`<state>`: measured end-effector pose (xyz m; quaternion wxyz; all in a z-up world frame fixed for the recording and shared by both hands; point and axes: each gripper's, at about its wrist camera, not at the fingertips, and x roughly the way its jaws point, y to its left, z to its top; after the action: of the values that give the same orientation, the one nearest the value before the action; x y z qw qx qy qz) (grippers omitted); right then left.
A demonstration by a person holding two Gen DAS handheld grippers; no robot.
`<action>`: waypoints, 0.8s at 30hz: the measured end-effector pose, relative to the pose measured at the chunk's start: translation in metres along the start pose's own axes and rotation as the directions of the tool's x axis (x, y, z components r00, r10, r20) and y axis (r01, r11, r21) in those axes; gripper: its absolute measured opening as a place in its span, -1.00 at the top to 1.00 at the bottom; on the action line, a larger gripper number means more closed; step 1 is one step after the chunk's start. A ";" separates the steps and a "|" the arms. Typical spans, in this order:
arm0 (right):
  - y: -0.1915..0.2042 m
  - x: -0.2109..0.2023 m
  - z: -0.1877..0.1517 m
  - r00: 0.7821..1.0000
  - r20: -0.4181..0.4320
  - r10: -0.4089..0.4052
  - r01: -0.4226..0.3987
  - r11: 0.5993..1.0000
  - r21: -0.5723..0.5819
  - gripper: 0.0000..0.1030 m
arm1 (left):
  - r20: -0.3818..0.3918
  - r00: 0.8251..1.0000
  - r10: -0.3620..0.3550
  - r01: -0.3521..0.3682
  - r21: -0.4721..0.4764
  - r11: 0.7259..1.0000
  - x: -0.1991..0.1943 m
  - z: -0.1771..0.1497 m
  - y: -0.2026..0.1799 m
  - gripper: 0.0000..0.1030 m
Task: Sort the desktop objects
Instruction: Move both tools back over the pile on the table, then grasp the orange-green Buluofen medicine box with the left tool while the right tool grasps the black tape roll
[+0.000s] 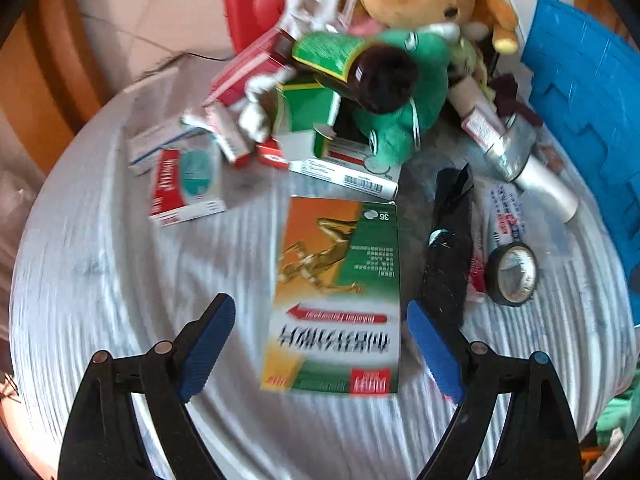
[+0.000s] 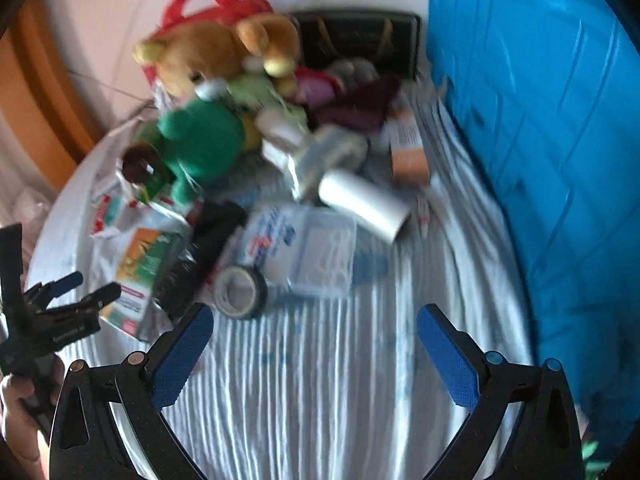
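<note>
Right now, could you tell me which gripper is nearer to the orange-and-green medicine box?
Left. The left gripper straddles the medicine box, open; the right gripper hangs over bare cloth beside it.

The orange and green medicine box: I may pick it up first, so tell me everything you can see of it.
The orange and green medicine box is a flat cardboard carton lying face up on the white striped cloth. Its face shows a gold leaping figure, a red arrow, dark lettering and a "36". It lies lengthwise between the open fingers of the left gripper, untouched. A black brush-like object lies along one side, and a white barcoded box meets its far end.
</note>
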<state>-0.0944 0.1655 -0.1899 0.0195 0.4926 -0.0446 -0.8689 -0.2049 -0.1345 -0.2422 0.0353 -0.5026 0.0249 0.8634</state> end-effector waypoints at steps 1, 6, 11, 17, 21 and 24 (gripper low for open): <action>0.000 0.007 -0.004 1.000 -0.015 -0.006 0.007 1.000 0.014 -1.00 | -0.010 1.000 0.003 -0.002 0.015 1.000 0.008 0.003 -0.002 -0.72; 0.007 0.033 -0.014 0.996 -0.082 -0.038 0.041 0.998 0.047 -1.00 | -0.077 0.996 -0.047 0.049 0.028 0.998 0.042 0.013 -0.005 -0.75; 0.022 0.053 -0.013 0.993 -0.112 -0.032 0.038 0.998 0.059 -1.00 | -0.104 0.994 -0.018 0.026 0.081 0.996 0.061 0.012 -0.009 -0.99; 0.043 0.086 -0.007 0.986 -0.165 -0.021 0.029 0.999 0.045 -1.00 | -0.116 0.992 -0.058 0.069 0.094 0.993 0.057 0.006 -0.004 -0.81; 0.061 0.100 -0.003 0.986 -0.163 -0.036 0.038 0.999 0.013 -0.99 | -0.103 0.994 -0.044 0.051 0.067 0.996 0.045 -0.002 0.006 -0.68; 0.072 0.111 -0.002 0.983 -0.177 -0.045 0.044 0.999 -0.006 -0.74 | -0.098 0.995 -0.026 0.031 0.049 0.998 0.038 -0.009 0.013 -0.68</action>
<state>-0.1502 0.0853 -0.2792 0.0045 0.5689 -0.0308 -0.8218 -0.2174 -0.1469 -0.2796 0.0591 -0.5432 0.0414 0.8365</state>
